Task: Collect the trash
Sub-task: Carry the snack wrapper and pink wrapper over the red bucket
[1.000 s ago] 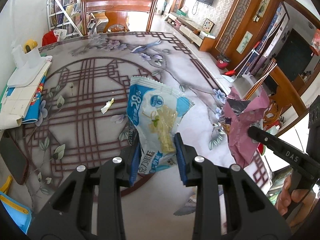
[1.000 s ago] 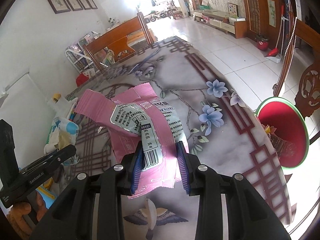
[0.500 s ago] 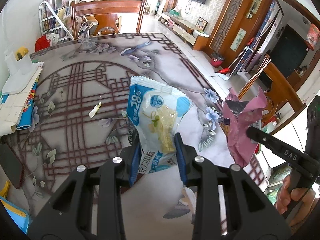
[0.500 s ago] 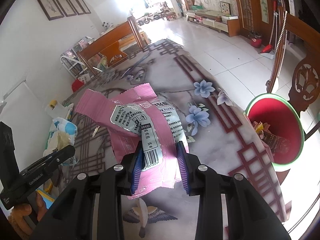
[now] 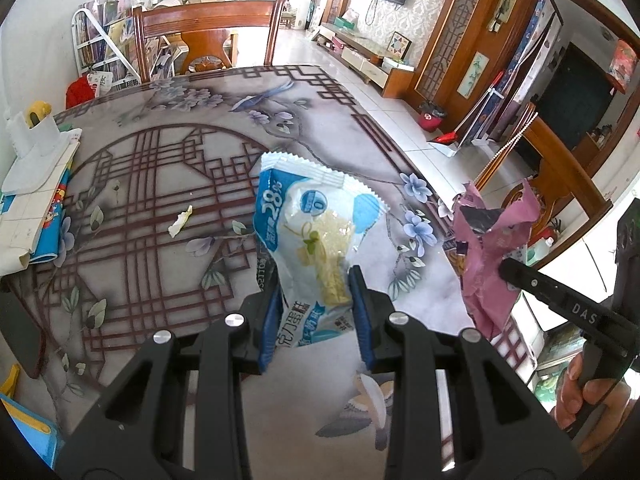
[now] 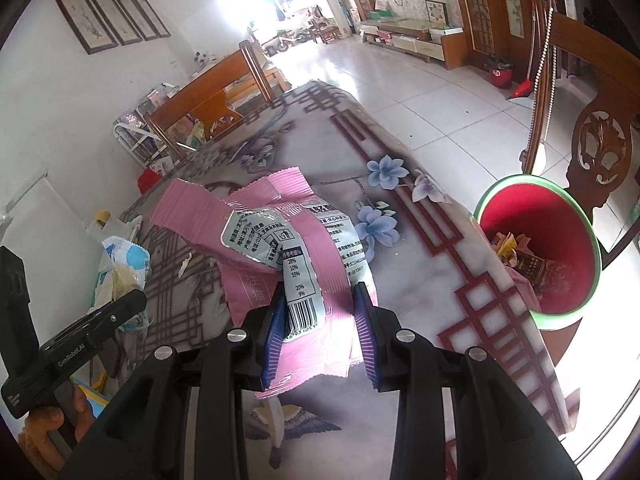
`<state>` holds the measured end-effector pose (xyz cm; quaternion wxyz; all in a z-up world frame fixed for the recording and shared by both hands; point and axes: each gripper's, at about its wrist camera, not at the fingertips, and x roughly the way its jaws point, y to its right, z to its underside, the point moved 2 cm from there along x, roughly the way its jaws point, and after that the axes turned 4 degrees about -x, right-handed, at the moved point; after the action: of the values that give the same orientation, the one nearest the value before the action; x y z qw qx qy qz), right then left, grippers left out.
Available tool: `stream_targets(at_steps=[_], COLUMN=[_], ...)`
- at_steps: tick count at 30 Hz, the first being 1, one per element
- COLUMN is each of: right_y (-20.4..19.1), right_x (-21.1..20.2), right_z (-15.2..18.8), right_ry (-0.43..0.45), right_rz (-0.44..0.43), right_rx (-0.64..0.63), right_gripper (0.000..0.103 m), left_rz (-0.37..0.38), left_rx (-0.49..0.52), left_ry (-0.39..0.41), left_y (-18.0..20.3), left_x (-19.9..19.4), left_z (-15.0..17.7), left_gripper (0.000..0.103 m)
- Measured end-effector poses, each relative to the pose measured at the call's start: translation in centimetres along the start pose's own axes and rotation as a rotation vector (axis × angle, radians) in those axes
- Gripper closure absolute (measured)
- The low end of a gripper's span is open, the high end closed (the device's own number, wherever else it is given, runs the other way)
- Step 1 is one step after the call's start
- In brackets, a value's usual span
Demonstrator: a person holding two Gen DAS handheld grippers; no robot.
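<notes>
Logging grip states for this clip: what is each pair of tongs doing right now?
Left tongs: closed on the blue snack wrapper.
Right tongs: closed on the pink wrapper.

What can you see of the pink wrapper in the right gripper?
The pink wrapper is a crinkled, glossy film packet, torn open, with ribbed sealed edges and a silver-white printed panel bearing a barcode. Its lower end is pinched between the right gripper's blue-padded fingers; the rest sticks up and forward, held above the patterned table. Nothing else visibly touches it.
</notes>
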<state>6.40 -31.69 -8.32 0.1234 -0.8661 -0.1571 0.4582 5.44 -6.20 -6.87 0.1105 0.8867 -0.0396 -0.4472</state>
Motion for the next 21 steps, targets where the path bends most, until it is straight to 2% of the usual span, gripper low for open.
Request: stream_targets(at_steps=[8,21], right_y=[2.3,5.5], right_x=[0.0,-0.1], right_z=[-0.5,-3.5], right_ry=[-0.012,-0.02], right_rz=[-0.017,-0.08], right_rx=[0.009,-0.043], right_gripper=[0.071,0.071], left_rz=[-0.016,-0.075], left_rx=[0.004,-0.04], left_ry=[-0.006,0.015], left_y=[2.2,6.2], left_x=[0.4,1.3], left_z=[0.3,-0.3], left_gripper=[0.072,0.072])
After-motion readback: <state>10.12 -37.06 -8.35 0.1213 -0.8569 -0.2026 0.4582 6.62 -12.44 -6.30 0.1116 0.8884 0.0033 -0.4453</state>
